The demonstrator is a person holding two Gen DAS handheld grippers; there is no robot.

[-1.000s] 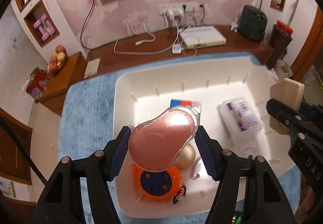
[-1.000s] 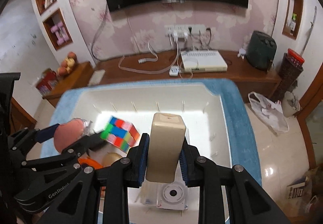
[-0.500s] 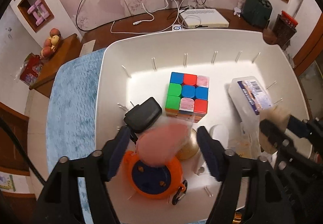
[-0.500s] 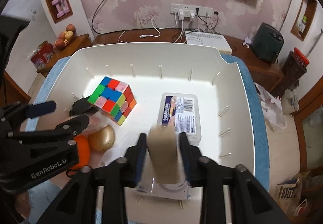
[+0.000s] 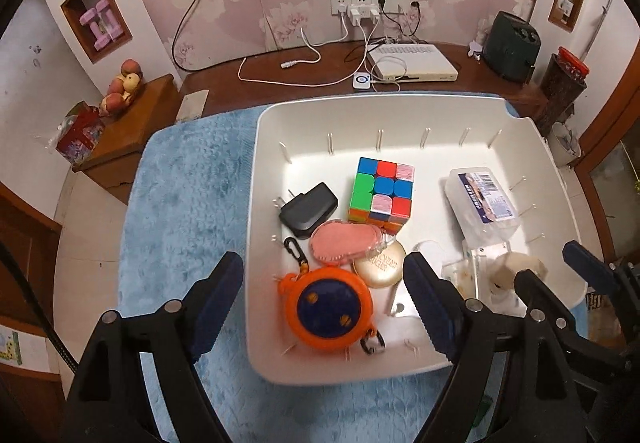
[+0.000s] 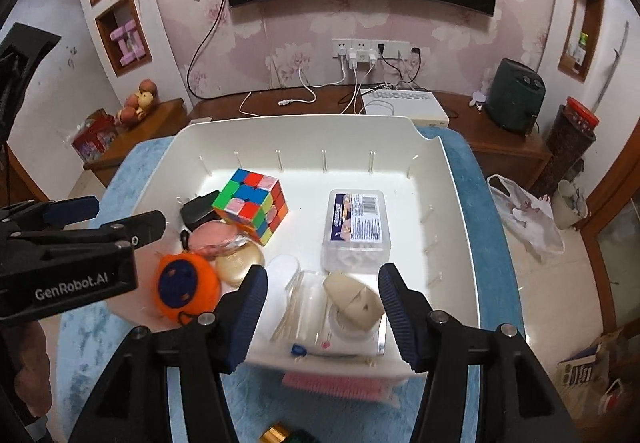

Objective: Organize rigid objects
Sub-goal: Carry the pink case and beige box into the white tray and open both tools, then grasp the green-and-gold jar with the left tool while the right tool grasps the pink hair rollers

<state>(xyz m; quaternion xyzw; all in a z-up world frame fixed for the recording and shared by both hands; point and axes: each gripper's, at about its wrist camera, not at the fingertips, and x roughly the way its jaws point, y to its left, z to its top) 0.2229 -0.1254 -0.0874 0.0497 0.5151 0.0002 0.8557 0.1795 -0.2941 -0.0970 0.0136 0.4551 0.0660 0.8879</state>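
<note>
White plastic bin (image 5: 552, 179) holds a glossy cube (image 5: 381, 194); each hand-held gripper (image 5: 324, 295) (image 6: 322, 313), just opening, stands released.

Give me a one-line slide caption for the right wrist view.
Open right hand-held gripper above the beige block lying in the white bin, beside the cube.

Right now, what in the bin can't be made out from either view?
- Beige item: blurred in the left view, identity unclear in the right.
- Clear box label: print too small.
- Pink object: right view, bin front wall hides most.
- Gold thing: cut off by bottom edge.
</note>
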